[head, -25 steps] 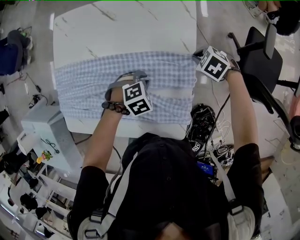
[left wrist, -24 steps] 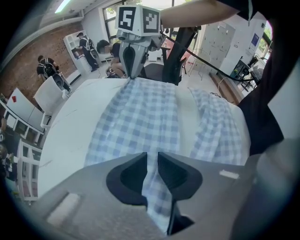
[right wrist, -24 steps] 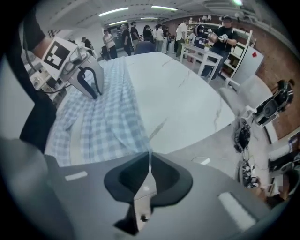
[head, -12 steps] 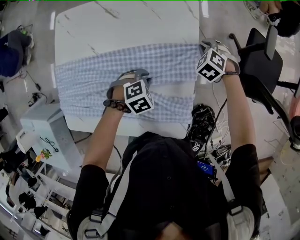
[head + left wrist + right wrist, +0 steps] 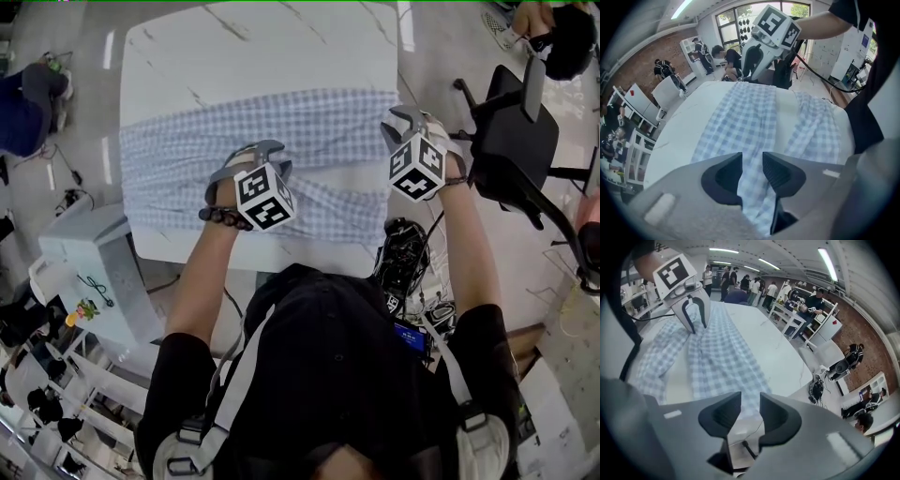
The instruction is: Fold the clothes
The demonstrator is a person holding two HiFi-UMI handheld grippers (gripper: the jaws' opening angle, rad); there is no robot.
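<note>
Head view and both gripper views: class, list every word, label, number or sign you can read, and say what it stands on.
No word or number is readable in any view.
Cube on the left gripper: black-and-white square pattern, no letters.
Cube on the right gripper: the same, no letters.
Blue screen at the person's hip: too small to read.
Blue label, left gripper view: blurred.

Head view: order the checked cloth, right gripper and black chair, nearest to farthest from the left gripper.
1. checked cloth, directly under the left gripper and between its jaws.
2. right gripper, to the right, at the cloth's edge, jaws empty.
3. black chair, at the far right.
Both grippers' jaws have just been opening.
</note>
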